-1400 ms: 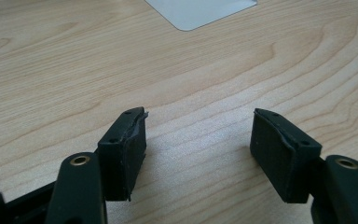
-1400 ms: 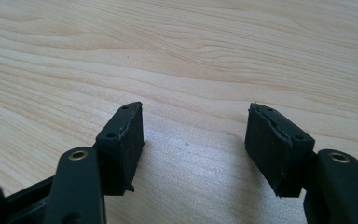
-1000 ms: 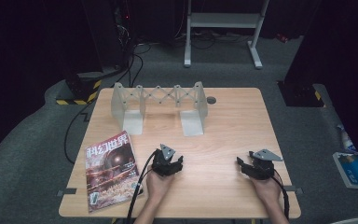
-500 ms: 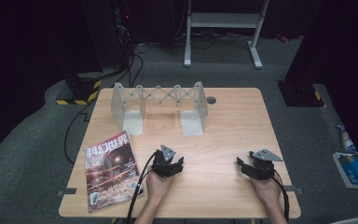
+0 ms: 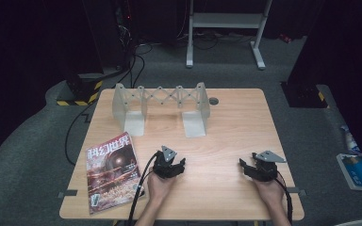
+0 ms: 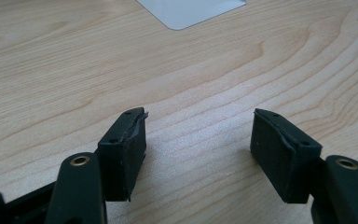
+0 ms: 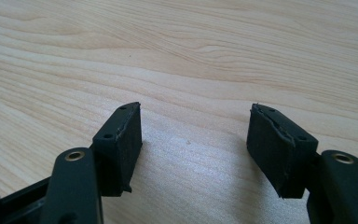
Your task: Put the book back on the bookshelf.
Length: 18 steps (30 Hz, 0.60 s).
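Both grippers rest low on the wooden table (image 5: 226,136) near its front edge. My left gripper (image 5: 174,165) sits just right of a magazine (image 5: 113,170), and its own view has my left gripper (image 6: 198,135) open over bare wood, nothing between the jaws. My right gripper (image 5: 246,167) lies toward the front right, and in its own view my right gripper (image 7: 196,128) is open too, empty above the wood grain. A hand holds each one from the bottom edge.
A grey expanding rack (image 5: 160,106) with two flat feet stands at the back of the table; one foot's corner (image 6: 191,9) appears ahead of my left gripper. A small dark disc (image 5: 213,100) lies beside the rack. Cables trail off the front edge.
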Available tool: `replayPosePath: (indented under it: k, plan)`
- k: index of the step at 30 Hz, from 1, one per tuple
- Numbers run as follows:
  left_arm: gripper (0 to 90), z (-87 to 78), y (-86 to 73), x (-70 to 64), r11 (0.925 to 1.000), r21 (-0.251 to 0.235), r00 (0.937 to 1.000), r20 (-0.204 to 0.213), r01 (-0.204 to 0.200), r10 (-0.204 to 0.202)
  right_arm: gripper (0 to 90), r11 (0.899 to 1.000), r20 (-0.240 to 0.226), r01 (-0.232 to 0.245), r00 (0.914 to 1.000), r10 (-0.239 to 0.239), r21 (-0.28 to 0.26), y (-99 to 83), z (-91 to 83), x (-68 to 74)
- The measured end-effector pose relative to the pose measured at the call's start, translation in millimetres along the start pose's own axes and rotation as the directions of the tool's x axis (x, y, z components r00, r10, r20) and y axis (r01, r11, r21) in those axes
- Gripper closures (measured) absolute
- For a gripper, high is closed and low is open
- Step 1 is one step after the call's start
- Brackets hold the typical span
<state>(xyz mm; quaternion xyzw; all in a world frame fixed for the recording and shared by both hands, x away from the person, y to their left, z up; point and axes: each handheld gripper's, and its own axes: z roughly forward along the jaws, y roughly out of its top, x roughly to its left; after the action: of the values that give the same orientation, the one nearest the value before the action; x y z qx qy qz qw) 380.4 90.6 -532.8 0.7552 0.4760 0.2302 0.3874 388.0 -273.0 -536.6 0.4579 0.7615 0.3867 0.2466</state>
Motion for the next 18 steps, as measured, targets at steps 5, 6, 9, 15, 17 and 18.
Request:
replayPosePath:
  k: [5, 6, 9, 15, 17, 18]
  plan:
    - [35.4, -2.1, 0.8, 0.1, 0.9999, -0.008, 0.9999, -0.012, -0.012, 0.012, 35.5, 1.0, 0.0, 0.001, 1.0, -0.001, 0.0, 0.0, 0.0, -0.1]
    - [35.2, -2.6, 1.1, 1.4, 0.9997, 0.013, 0.9998, -0.006, 0.019, -0.019, 35.5, 1.0, 0.0, 0.001, 1.0, -0.001, 0.0, 0.0, 0.0, -0.1]
    - [35.0, -3.3, 0.7, 2.3, 0.9997, 0.022, 1.0, 0.001, 0.006, -0.006, 35.5, 1.0, 0.0, 0.0, 1.0, 0.0, 0.0, 0.1, 0.0, -0.1]
    - [34.9, -7.5, 0.6, 4.1, 0.9996, 0.026, 0.9997, 0.023, 0.009, -0.009, 35.5, 1.0, 0.0, 0.0, 1.0, 0.0, 0.001, 0.1, 0.0, 0.0]
    - [34.8, -9.9, 1.5, 4.0, 0.9997, 0.019, 0.9994, 0.032, 0.015, -0.016, 35.5, 1.0, 0.0, 0.0, 1.0, 0.0, 0.001, 0.0, -0.1, 0.0]
    - [34.8, -11.1, 2.0, 4.0, 0.9997, 0.016, 0.9991, 0.037, 0.021, -0.022, 35.4, 1.0, 0.0, 0.0, 1.0, 0.0, 0.0, 0.0, 0.0, 0.1]
